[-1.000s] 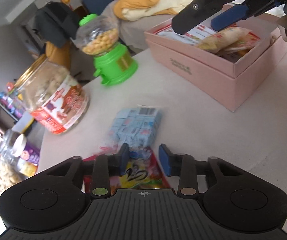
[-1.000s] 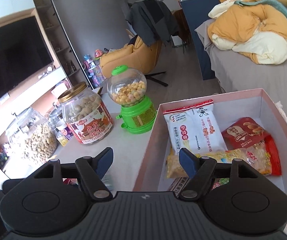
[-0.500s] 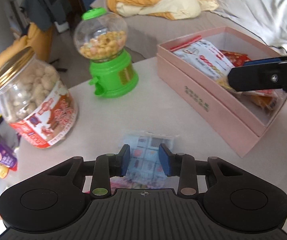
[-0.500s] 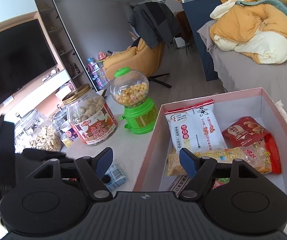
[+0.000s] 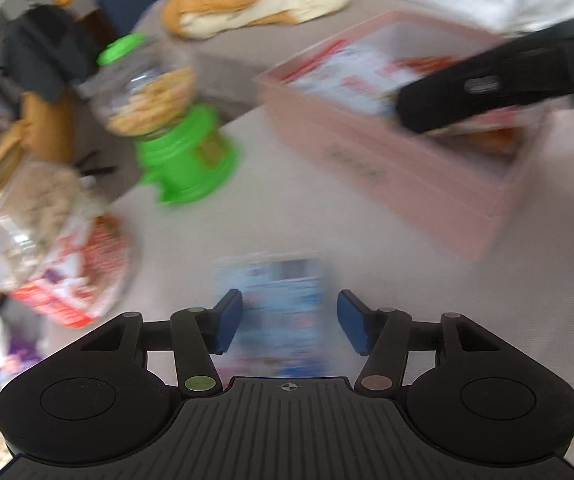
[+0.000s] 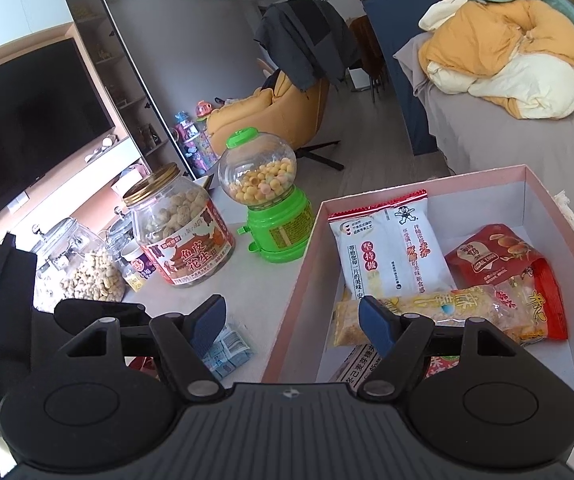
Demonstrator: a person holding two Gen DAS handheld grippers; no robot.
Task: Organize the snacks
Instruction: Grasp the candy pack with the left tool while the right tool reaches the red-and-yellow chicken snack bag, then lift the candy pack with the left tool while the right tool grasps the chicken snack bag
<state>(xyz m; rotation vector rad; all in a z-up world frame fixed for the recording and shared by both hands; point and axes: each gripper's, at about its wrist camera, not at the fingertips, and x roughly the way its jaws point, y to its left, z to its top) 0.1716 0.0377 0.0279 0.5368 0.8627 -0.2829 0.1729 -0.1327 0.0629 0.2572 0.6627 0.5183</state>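
Two grippers spread | left gripper (image 5: pixel 289 322) low centre, blue packet (image 5: pixel 283 304) between its fingers, grip unclear | right gripper (image 6: pixel 291 324) empty, straddling pink box (image 6: pixel 291 320) wall

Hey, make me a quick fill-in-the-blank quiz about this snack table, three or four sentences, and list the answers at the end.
1. The candy dispenser has a base and cap coloured ____.
2. The peanut jar has a lid coloured ____.
3. The white, red and yellow snack packets lie inside the open ____ box.
4. The left gripper has its jaws ____ over the blue packet on the table.

Answers: green; gold; pink; open
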